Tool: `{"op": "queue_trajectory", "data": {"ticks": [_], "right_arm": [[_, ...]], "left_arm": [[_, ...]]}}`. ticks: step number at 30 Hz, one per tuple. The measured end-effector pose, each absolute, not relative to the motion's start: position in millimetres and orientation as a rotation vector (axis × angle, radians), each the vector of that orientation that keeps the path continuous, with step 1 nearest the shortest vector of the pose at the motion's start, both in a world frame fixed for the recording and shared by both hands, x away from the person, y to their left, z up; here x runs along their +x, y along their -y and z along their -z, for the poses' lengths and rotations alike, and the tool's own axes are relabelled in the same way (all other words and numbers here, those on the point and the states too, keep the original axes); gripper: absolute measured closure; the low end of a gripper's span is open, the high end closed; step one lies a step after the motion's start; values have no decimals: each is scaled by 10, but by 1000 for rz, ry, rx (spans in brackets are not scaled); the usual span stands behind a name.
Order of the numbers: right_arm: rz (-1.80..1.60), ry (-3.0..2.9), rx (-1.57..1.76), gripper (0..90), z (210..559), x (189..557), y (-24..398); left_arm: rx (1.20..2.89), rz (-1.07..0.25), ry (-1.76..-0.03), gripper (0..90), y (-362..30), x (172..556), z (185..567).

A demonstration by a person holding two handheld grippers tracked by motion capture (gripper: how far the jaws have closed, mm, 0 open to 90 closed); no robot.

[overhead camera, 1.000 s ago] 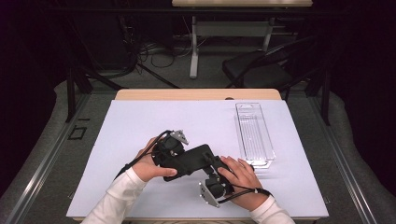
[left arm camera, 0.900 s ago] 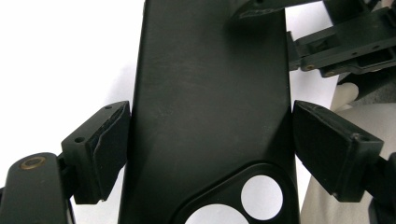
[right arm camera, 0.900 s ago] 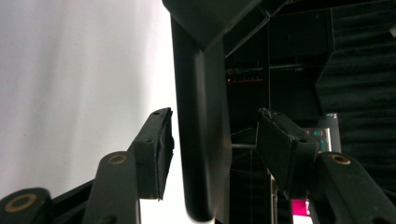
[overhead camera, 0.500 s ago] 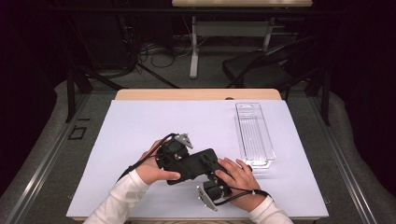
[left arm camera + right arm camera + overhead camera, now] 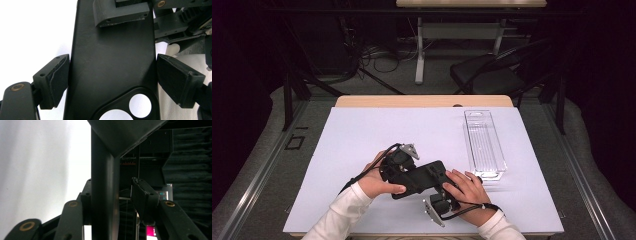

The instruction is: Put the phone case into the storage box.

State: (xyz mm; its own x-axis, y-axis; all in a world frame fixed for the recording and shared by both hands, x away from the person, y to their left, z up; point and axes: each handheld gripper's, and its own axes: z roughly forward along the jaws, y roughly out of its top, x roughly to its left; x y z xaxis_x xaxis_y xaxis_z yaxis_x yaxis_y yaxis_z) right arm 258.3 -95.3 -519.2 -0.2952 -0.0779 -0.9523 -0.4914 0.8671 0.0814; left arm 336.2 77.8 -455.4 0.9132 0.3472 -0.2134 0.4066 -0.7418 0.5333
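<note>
Black and flat, a plate with a round hole sits low over the pale surface in the high view, held between the two hands near the person's edge. The left claw meets it from the left end, with a grey three-cornered piece on top, and the right claw comes in from the lower right. A clear plastic tray lies well apart to the right, long side running away from the person.

From the left gripper view, the plate runs up the middle between the left claw's two pads. The left pad touches its edge and the right pad sits just at the other edge, so this claw pinches the plate across its width. The other gripper's pad rests on the plate's far end.

From the right gripper view, the plate is seen edge-on, a dark upright slab. The right claw has just been closing: its left pad lies against the plate, while the right pad stands a little off it, a gap showing between them.
</note>
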Motion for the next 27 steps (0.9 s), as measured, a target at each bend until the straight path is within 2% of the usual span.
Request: {"op": "queue_trajectory", "data": {"ticks": [15, 27], "right_arm": [[-399, -1795, -423, 687, 5231, 2586, 978], [-381, -1790, -412, 724, 5240, 2613, 1000]], "left_arm": [[2453, 189, -587, 147, -795, 3396, 4570], [2436, 218, -602, 147, -799, 3411, 4582]]}}
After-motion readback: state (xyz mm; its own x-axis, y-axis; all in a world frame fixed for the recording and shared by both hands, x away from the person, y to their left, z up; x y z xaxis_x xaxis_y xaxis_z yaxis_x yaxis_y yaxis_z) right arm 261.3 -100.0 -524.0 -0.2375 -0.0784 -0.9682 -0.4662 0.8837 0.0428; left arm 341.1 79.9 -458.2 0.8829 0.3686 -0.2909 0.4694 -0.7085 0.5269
